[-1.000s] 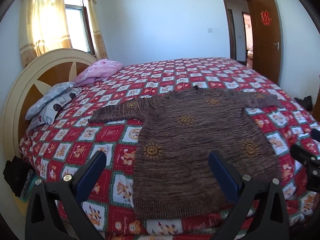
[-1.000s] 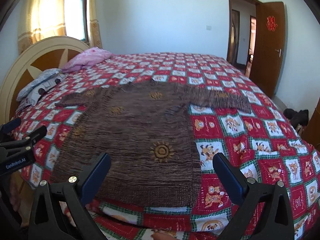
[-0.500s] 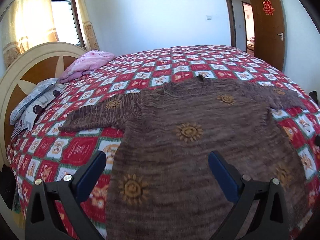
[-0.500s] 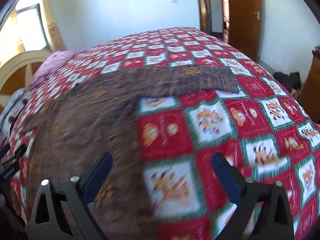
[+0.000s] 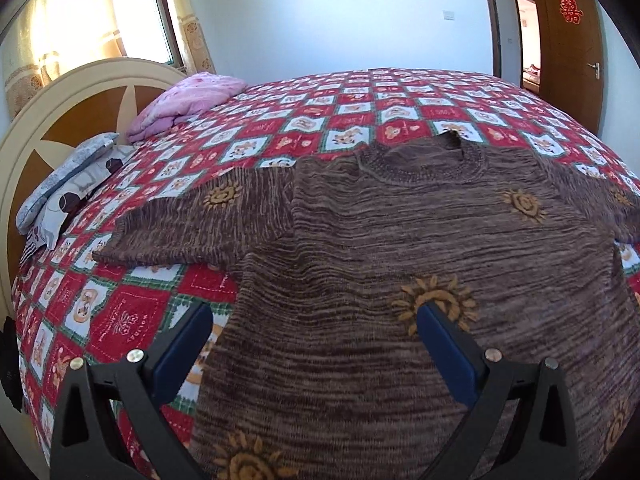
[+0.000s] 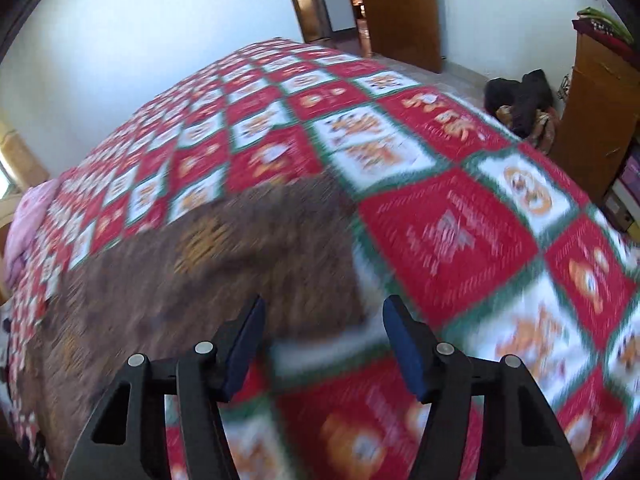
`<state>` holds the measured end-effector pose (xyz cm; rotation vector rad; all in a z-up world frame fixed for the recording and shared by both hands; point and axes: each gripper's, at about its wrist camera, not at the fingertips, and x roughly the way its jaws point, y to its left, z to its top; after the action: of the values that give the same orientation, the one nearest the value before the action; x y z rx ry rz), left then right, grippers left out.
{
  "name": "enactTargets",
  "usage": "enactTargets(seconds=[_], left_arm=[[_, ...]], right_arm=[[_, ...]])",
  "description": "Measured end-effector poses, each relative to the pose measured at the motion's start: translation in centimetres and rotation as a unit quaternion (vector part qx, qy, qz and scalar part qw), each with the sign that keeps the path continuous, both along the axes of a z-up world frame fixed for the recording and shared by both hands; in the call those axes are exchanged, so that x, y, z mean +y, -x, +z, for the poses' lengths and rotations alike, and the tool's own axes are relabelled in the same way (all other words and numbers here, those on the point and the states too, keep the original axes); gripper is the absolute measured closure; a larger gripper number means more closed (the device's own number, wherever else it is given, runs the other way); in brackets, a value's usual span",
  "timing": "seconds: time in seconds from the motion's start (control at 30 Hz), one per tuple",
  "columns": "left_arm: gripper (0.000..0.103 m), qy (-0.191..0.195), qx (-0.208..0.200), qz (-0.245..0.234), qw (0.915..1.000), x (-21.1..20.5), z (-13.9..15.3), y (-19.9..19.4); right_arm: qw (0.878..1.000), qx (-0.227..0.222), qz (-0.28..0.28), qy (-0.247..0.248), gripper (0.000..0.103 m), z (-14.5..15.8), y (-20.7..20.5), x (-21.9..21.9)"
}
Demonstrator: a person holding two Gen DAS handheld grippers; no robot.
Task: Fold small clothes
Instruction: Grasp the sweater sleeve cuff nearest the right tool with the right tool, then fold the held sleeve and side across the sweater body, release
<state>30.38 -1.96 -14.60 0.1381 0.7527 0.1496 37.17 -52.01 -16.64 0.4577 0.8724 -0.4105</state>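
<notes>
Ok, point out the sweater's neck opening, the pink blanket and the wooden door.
sweater (image 5: 424,160), left wrist view, on its ribbed collar.
pink blanket (image 5: 188,100), left wrist view, on its folded top.
wooden door (image 6: 400,8), right wrist view, on its panel.

The knitted sweater (image 5: 420,240) is brown with thin streaky stripes and yellow-orange sun shapes. The quilted bed cover (image 5: 320,120) has red and white squares with green checked edges, and little orange bears in the squares. The soft folded blanket (image 5: 188,100) is pink. The pillows (image 5: 60,196) are grey and white with dark spots. The round wooden headboard (image 5: 80,108) is cream and orange-brown. The grippers' finger pads (image 6: 402,344) are dark blue.
</notes>
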Motion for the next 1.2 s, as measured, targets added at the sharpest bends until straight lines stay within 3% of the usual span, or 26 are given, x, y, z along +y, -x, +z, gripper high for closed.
enactTargets(seconds=[0.3, 0.43, 0.5, 0.9, 1.2], left_arm=[[0.0, 0.002, 0.019, 0.017, 0.9997, 0.8, -1.4, -2.0], [0.0, 0.004, 0.024, 0.017, 0.9996, 0.8, -1.8, -2.2], [0.0, 0.006, 0.026, 0.015, 0.9995, 0.7, -1.8, -2.2], [0.0, 0.036, 0.004, 0.013, 0.9993, 2.5, 0.2, -1.8], [0.0, 0.057, -0.004, 0.015, 0.9982, 4.5, 0.6, -1.1]], right_arm=[[1.0, 0.003, 0.018, 0.017, 0.052, -0.5, -4.4, -1.8], [0.998, 0.019, 0.035, 0.054, 0.078, -0.7, -5.6, -0.9], [0.998, 0.011, 0.041, 0.04, 0.093, -0.4, -5.7, -1.0], [0.992, -0.058, 0.106, 0.04, 0.096, 8.7, -5.1, 6.5], [0.976, -0.105, 0.189, 0.007, 0.096, 15.0, -6.1, 18.0]])
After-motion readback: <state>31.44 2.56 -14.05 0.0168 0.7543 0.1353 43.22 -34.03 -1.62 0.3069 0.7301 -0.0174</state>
